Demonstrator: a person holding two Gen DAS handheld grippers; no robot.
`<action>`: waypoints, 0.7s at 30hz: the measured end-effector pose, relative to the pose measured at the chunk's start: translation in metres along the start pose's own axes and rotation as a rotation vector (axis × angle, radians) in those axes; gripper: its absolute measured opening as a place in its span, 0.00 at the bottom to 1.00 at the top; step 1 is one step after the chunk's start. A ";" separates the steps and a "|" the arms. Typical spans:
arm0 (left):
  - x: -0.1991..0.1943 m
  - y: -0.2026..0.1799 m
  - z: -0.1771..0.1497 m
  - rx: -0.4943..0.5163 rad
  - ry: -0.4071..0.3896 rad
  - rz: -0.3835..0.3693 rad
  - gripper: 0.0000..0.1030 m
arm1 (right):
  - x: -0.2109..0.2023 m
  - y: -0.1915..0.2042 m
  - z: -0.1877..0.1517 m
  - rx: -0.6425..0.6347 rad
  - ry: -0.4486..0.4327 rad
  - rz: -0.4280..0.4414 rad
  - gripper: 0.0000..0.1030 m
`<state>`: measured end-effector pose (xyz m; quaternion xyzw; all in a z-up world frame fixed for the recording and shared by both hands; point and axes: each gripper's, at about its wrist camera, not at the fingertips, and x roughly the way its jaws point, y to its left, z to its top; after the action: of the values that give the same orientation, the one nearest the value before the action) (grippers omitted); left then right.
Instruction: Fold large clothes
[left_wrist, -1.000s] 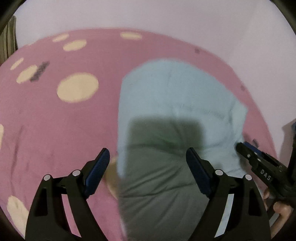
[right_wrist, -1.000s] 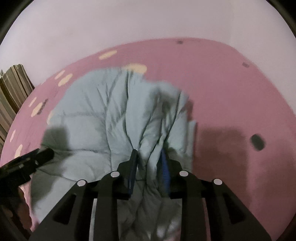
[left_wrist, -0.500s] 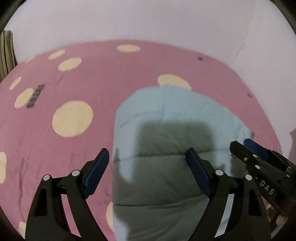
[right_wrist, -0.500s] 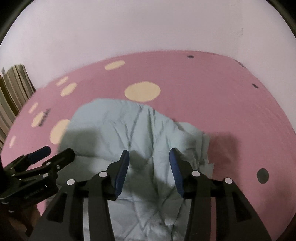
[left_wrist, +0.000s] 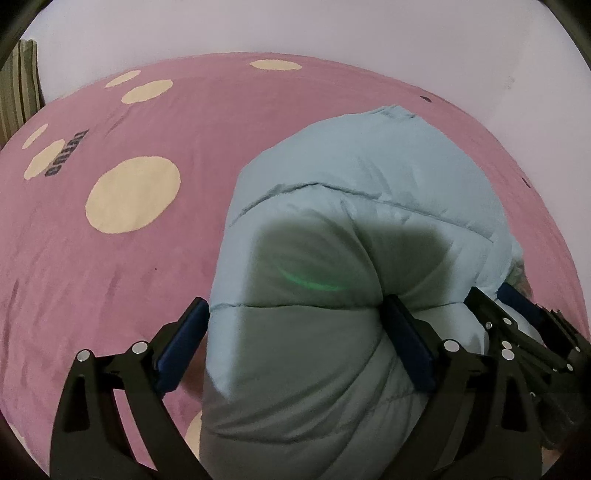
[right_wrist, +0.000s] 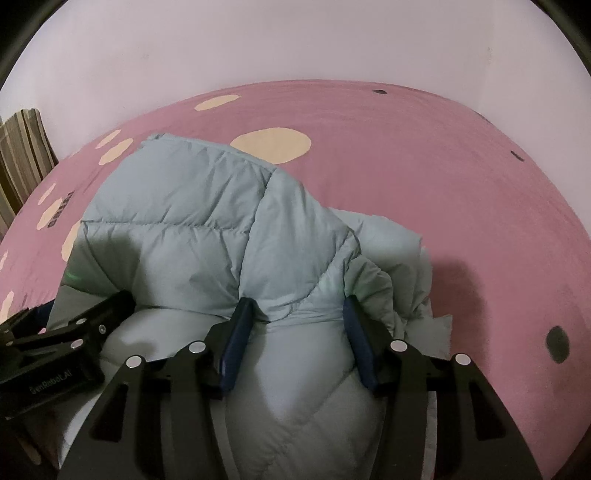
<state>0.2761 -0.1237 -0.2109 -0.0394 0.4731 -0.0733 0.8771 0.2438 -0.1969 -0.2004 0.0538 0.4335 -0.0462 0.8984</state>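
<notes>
A pale blue quilted puffer jacket (left_wrist: 369, 177) (right_wrist: 184, 206) lies bunched on a pink bedspread (left_wrist: 110, 277) (right_wrist: 443, 166) with cream dots. My left gripper (left_wrist: 295, 302) sits low over the jacket's near left part. Its jaws are opening wide, and a puffy fold bulges between the blue pads (left_wrist: 184, 339). My right gripper (right_wrist: 297, 302) straddles another padded fold on the jacket's right side. Its jaws are opening too, with fabric swelling up between its fingers (right_wrist: 236, 332). The two grippers are close side by side, and each shows at the edge of the other's view.
A white wall (left_wrist: 295, 26) (right_wrist: 295, 37) rises right behind the bed. A striped object (left_wrist: 18, 85) (right_wrist: 22, 155) stands at the far left edge. Dark printed lettering (left_wrist: 66, 153) marks the bedspread left of the jacket. Small dark spots (right_wrist: 557, 341) dot its right side.
My right gripper let go of the pinched fold and its jaws spread. The left jaws widened. Both grippers sank closer to the jacket, which now lies spread on the bed.
</notes>
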 end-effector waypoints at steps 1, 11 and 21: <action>0.002 0.000 -0.001 -0.005 0.001 0.003 0.94 | 0.001 0.000 -0.001 0.000 -0.006 -0.002 0.50; -0.009 0.010 0.009 -0.067 0.047 -0.052 0.94 | -0.013 0.003 0.005 -0.003 -0.033 -0.016 0.50; -0.072 0.051 0.004 -0.253 -0.015 -0.135 0.94 | -0.082 -0.025 0.007 0.128 -0.106 0.062 0.71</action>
<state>0.2454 -0.0611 -0.1565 -0.1820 0.4685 -0.0714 0.8616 0.1952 -0.2199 -0.1336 0.1219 0.3798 -0.0485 0.9157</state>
